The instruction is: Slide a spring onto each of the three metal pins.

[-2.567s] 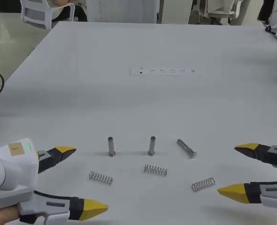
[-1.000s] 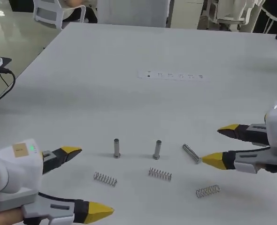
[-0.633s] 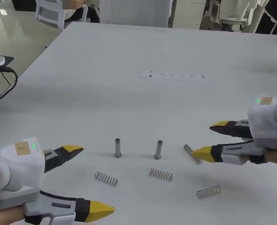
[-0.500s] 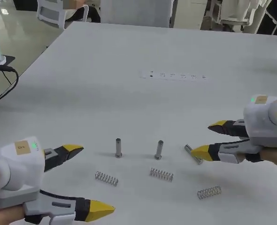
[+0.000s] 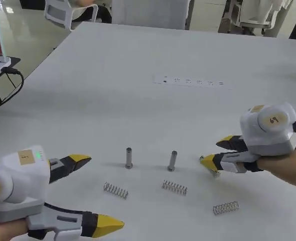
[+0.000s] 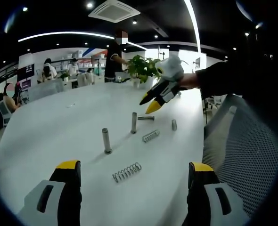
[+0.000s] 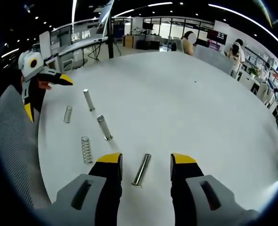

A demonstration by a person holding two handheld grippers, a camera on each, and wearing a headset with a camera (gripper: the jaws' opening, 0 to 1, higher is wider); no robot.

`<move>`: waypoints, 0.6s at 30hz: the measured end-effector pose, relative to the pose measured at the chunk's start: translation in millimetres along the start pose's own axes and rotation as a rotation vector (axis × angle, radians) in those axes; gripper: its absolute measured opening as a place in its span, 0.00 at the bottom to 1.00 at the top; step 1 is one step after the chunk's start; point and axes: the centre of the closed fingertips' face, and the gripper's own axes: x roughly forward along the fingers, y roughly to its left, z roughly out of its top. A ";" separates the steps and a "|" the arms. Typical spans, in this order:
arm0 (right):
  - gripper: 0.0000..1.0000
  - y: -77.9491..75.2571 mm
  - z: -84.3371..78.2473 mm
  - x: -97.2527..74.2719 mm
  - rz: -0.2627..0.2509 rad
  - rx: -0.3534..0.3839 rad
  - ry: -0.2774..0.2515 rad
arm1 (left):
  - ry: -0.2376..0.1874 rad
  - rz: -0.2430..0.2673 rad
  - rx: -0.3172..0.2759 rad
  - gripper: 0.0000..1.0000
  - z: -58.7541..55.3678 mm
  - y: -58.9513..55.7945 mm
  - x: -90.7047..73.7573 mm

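Observation:
Two metal pins (image 5: 129, 157) (image 5: 172, 160) stand upright on the white table (image 5: 138, 90). A third pin (image 7: 142, 169) lies flat, and my right gripper (image 7: 146, 159) is open with one jaw on each side of it. In the head view that gripper (image 5: 216, 149) covers most of the lying pin (image 5: 209, 168). Three springs (image 5: 115, 190) (image 5: 174, 187) (image 5: 225, 208) lie in front of the pins. My left gripper (image 5: 98, 192) is open at the near left and holds nothing. The nearest spring (image 6: 126, 172) lies ahead of its jaws.
A socket strip (image 5: 193, 81) is set flush in the table's middle. Chairs (image 5: 67, 12) stand along the far edge, and a cable (image 5: 10, 83) hangs off the left side. People stand in the room behind, away from the table.
My right gripper has moved left from the near right, past the right-hand spring, and now straddles the lying pin. The left gripper has stayed put. The head camera has shifted a little.

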 end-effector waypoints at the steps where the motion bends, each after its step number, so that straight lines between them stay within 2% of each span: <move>1: 0.37 0.1 -0.7 1.4 -0.002 0.005 0.008 | 0.000 0.000 0.000 0.91 -0.1 0.1 -0.1; 12: 0.27 -1.1 -5.7 14.3 -0.042 0.021 0.073 | -0.002 -0.004 -0.003 0.90 -0.8 -0.7 0.8; 15: 0.27 -2.7 -11.4 17.9 -0.058 0.019 0.109 | -0.004 -0.004 -0.003 0.90 -0.2 0.3 0.5; 18: 0.23 -0.7 -14.4 20.2 -0.055 0.025 0.130 | -0.006 -0.005 -0.003 0.90 -0.2 1.4 0.2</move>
